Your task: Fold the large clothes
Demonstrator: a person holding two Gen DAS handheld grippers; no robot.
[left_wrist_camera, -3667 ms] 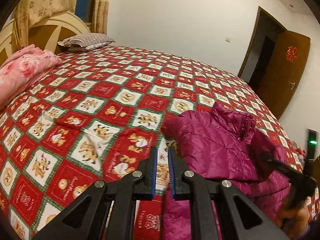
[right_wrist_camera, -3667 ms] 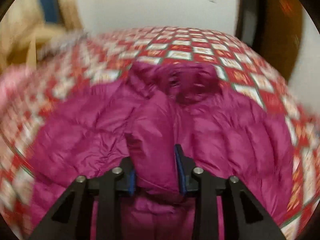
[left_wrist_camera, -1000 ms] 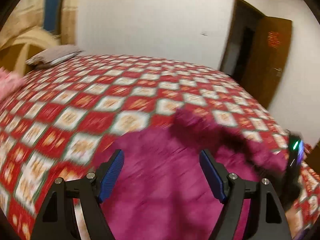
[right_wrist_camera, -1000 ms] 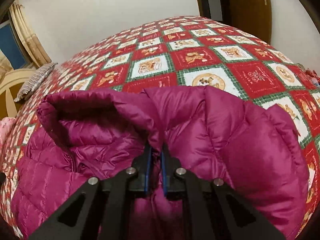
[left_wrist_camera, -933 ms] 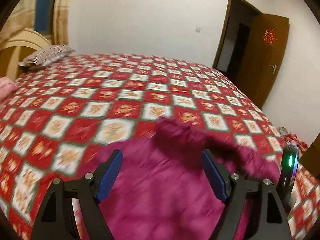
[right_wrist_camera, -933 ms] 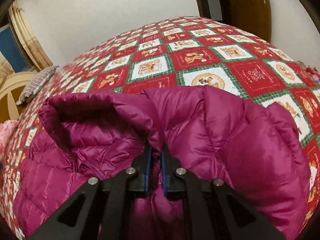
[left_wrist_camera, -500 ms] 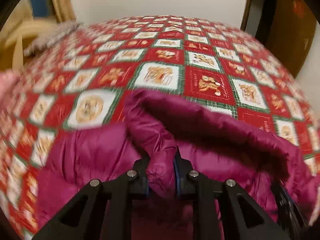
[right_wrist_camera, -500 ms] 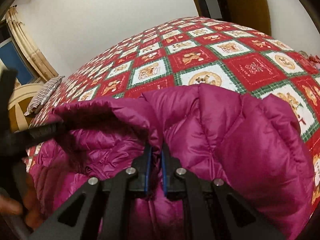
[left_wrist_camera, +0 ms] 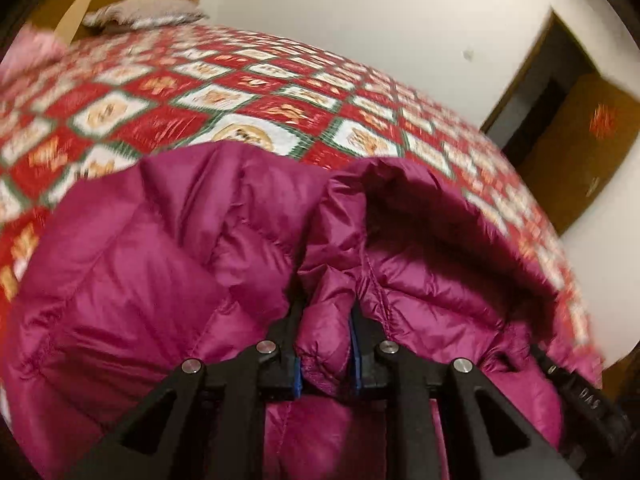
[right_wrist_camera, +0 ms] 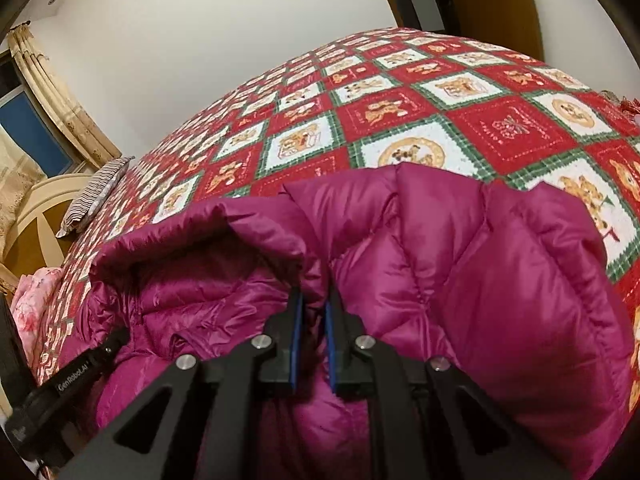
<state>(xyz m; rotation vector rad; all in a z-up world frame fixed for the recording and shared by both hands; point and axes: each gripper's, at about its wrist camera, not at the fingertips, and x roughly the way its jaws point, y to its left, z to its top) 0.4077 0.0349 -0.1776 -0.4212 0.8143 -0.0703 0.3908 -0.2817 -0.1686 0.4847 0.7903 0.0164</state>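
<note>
The jacket lay on the bed. The left gripper had just closed its jaws, pinching the collar; the right gripper pinched its other side. Both should lift evenly, keeping the collar taut.

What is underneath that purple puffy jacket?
The jacket lies on a red, white and green patchwork bedspread. Anything else beneath it is covered.
</note>
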